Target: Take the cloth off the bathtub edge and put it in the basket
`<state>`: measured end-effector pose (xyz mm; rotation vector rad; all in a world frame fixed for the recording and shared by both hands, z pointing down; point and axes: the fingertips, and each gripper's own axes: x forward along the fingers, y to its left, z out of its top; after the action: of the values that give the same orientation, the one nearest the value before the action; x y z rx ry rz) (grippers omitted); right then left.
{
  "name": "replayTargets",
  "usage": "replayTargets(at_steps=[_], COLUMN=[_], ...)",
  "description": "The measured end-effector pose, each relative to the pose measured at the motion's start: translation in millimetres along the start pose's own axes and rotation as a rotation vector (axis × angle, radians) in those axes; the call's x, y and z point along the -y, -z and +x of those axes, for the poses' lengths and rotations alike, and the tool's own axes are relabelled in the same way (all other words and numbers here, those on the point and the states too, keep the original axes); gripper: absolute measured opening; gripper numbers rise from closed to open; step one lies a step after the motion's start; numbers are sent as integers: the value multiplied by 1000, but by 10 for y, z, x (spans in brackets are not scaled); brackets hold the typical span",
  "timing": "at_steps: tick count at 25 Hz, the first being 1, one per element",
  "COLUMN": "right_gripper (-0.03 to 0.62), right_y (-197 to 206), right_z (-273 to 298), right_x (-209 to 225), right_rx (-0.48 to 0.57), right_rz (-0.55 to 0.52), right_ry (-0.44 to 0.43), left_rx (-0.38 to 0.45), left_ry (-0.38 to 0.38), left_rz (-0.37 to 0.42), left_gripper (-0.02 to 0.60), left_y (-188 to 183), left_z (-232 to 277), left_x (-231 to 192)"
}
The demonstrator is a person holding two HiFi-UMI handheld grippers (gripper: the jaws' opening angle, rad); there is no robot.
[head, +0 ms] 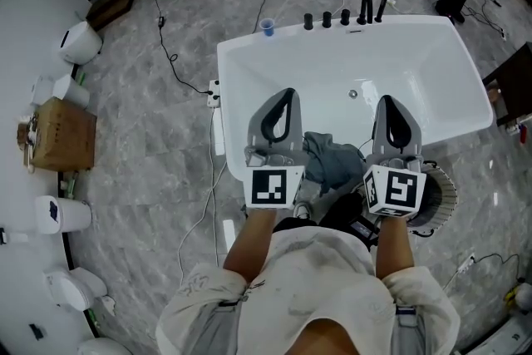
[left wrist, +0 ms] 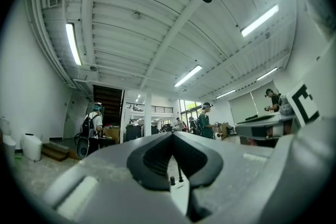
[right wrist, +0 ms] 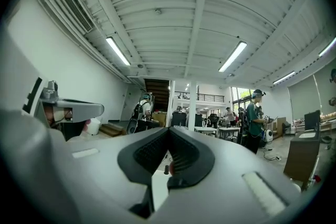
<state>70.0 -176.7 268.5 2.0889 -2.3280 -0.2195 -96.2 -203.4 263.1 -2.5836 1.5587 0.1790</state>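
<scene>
Two grippers hang side by side over the near end of the white bathtub (head: 432,33), both pointing along it toward its far rim. The left gripper (head: 288,93) has its jaws brought together at the tips with nothing between them, as the left gripper view shows (left wrist: 171,134). The right gripper (head: 385,101) is likewise closed and empty (right wrist: 169,129). A crumpled grey cloth (head: 329,163) lies draped on the bathtub's near edge, between the two grippers and touched by neither. The white slatted basket (head: 441,196) stands on the floor just beside the bathtub's near right corner. Black taps (head: 345,15) and a blue cup (head: 266,27) sit on the bathtub's far rim
</scene>
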Motion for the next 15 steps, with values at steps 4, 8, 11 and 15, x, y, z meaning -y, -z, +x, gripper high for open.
replayTargets(at_steps=[4,8,11,15], right_gripper=[3,2,3,2], right_y=[110,247,376,629], right_z=[86,141,188,205], right_x=[33,55,-1,-92], right_rx=[-22,-51,-83,-139], right_rz=[11,29,28,40], right_ry=[-4,0,-7,-24], left_rx=[-11,-28,-35,-64], left_ry=[4,16,15,18], left_rz=[3,14,8,-4], left_gripper=[0,0,0,0], left_y=[74,146,226,406], left_z=[80,134,142,106], left_x=[10,33,7,-8])
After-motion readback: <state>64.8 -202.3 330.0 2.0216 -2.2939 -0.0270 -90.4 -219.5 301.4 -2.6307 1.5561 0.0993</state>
